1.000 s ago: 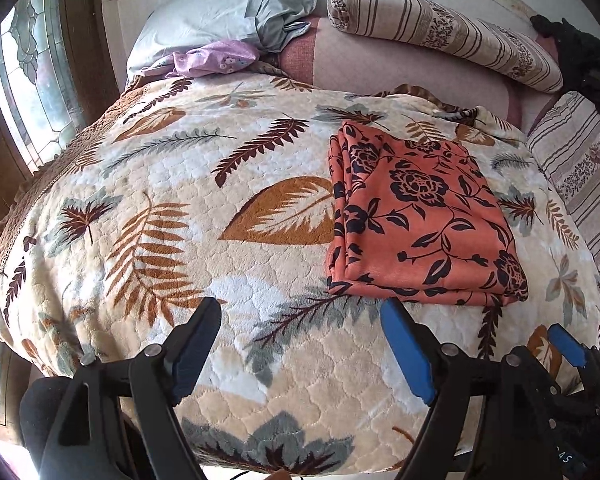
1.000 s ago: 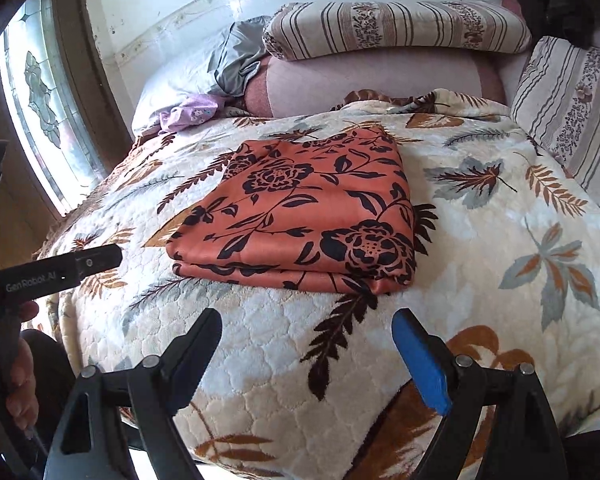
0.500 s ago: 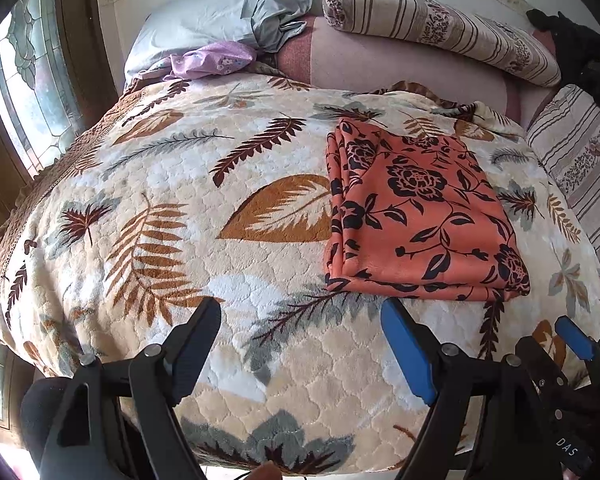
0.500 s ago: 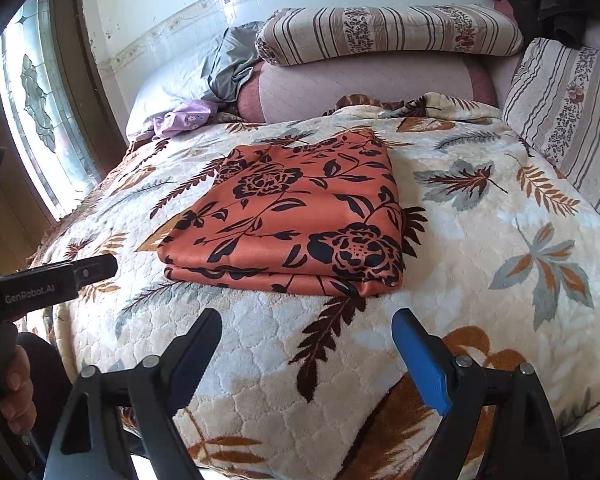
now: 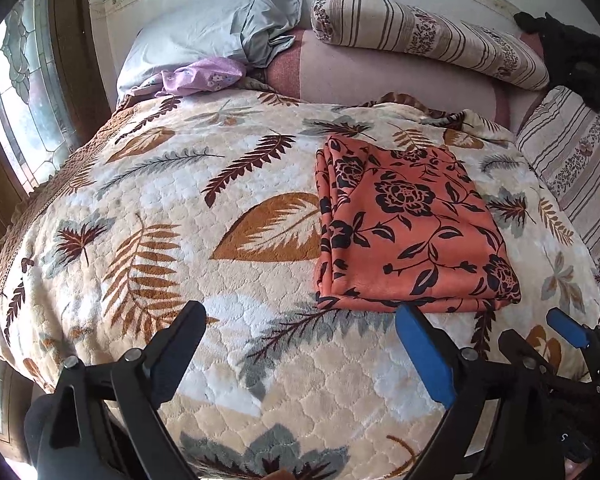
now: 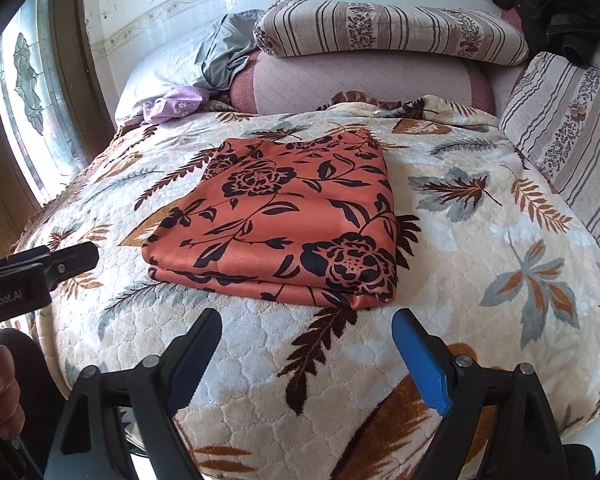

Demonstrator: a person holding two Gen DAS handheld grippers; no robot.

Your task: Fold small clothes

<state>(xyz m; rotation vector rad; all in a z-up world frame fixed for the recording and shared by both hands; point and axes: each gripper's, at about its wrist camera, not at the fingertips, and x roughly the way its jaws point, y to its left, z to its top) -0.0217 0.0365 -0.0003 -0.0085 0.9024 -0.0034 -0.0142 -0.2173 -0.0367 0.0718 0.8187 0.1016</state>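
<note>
An orange cloth with black flowers (image 5: 408,228) lies folded in a flat rectangle on the leaf-patterned blanket (image 5: 180,240); it also shows in the right wrist view (image 6: 284,220). My left gripper (image 5: 300,344) is open and empty, held over the blanket's near edge, short of the cloth and to its left. My right gripper (image 6: 306,344) is open and empty, just short of the cloth's near edge. The right gripper also shows at the left wrist view's right edge (image 5: 568,332). The left gripper's finger shows at the right wrist view's left edge (image 6: 60,260).
Striped pillows (image 6: 388,28) and a pink bolster (image 6: 360,84) lie at the head of the bed. A grey pillow with a lilac garment (image 5: 200,76) sits at the back left. A window (image 5: 16,92) is on the left. A striped cushion (image 6: 572,132) lies on the right.
Both grippers have drawn back and dropped slightly toward the bed's near edge, still open. The folded cloth has not moved.
</note>
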